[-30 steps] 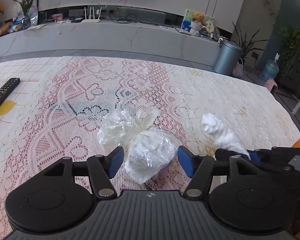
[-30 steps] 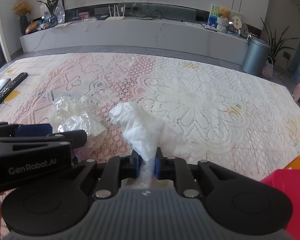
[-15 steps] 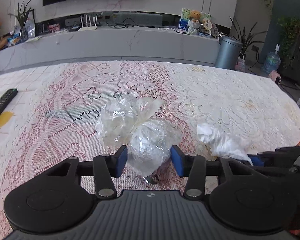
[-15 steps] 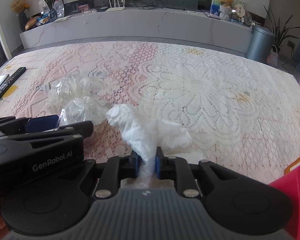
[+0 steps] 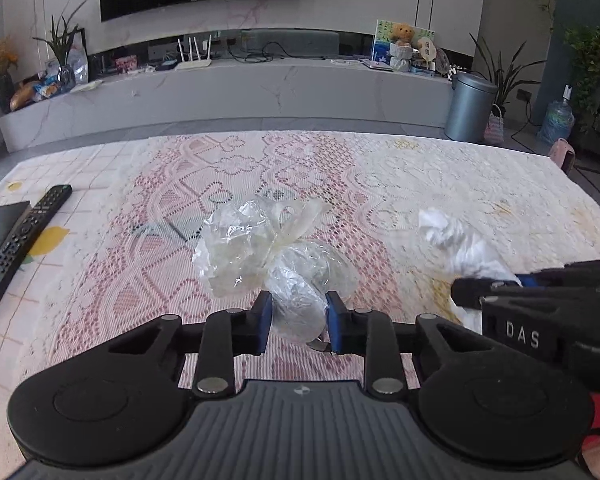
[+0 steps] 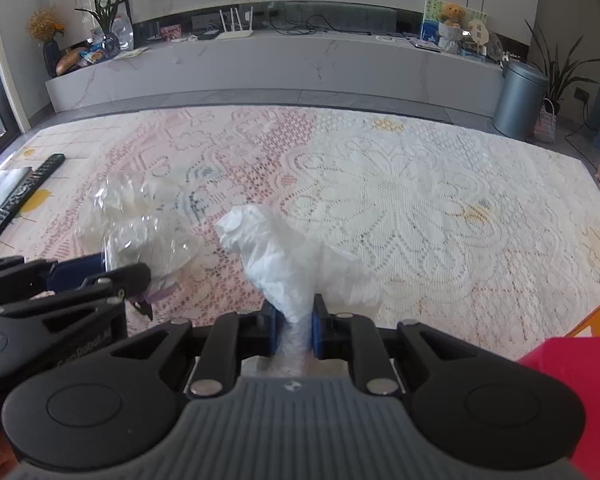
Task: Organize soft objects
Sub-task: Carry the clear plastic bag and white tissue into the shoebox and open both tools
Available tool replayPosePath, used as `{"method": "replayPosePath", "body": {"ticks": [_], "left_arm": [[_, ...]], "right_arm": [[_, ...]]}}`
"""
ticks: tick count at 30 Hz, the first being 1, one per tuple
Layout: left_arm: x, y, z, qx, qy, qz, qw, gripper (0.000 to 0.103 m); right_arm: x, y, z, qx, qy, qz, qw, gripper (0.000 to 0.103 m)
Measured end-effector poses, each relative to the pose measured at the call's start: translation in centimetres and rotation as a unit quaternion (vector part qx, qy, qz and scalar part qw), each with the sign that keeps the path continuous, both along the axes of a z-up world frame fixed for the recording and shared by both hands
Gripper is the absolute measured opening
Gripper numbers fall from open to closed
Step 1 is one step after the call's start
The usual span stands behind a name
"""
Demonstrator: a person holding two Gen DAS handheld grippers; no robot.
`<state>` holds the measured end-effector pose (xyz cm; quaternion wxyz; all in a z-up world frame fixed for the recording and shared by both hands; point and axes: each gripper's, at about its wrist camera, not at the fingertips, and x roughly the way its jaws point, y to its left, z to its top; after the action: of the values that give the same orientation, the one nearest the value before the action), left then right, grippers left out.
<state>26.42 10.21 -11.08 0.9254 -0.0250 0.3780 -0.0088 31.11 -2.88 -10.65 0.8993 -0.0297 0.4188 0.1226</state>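
At the far left of the left wrist view, a black remote control [image 5: 24,238] lies on the lace tablecloth [image 5: 440,184], beside a dark flat object cut off by the frame edge. Near the centre of that view sits a crumpled clear plastic bag [image 5: 260,252] with something pale inside, its knotted top pointing toward the upper right. The left gripper [image 5: 298,322] rises from the bottom centre, and its two blue pads press against either side of the bag's near end, the jaws part closed around it. Whether the bag is lifted off the cloth or resting on it is hard to tell from this angle.

Right of the bag, a white crumpled plastic bag [image 5: 460,246] sticks up at the right of the frame, with the black side of the right gripper [image 5: 516,282] reaching in from the right edge below it.

In the right wrist view, the clear bag [image 6: 136,228] shows at the left, with the left gripper's black finger [image 6: 116,276] across its lower part. In the centre, the right gripper [image 6: 294,326] has its blue pads nearly together, pinching the narrow neck of the white bag [image 6: 284,256], which flares upward and to the right above the jaws. At the lower right corner a bright red object [image 6: 580,364] fills the frame edge.
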Motion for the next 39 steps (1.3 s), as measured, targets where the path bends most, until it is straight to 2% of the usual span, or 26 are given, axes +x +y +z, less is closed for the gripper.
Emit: {"method": "replayPosePath", "body": {"ticks": [4,7,13,22,32,39], "left_arm": [[-1.6,0.2,1.9,0.006,-0.01,-0.003,0.9999,0.031],[-3.3,0.6,3.3,-0.008,-0.011,0.005,0.9999,0.03],[-7.8,0.9,5.2,-0.019,-0.008,0.011,0.9997,0.03],[-13.3,-0.9,8.0,-0.026,-0.021,-0.007,0.9994,0.03],[-16.4,-6.0,10.6,-0.038,-0.055,-0.063,0.9958,0.03],[-16.3,-11.2,12.3,-0.042,-0.08,-0.127,0.9877,0.03]], "right_arm": [[-1.6,-0.4,2.0,0.013,-0.014,0.016,1.0,0.013],[-3.0,-0.9,3.5,0.028,-0.021,0.02,0.999,0.013],[-6.1,-2.2,6.3,0.069,-0.013,0.036,0.997,0.013],[-11.7,-5.1,10.5,0.115,-0.003,0.055,0.992,0.013],[-17.9,-12.7,14.5,0.114,-0.04,0.019,0.992,0.013],[-20.1,-19.5,16.2,0.086,-0.065,-0.033,0.994,0.013]]}}
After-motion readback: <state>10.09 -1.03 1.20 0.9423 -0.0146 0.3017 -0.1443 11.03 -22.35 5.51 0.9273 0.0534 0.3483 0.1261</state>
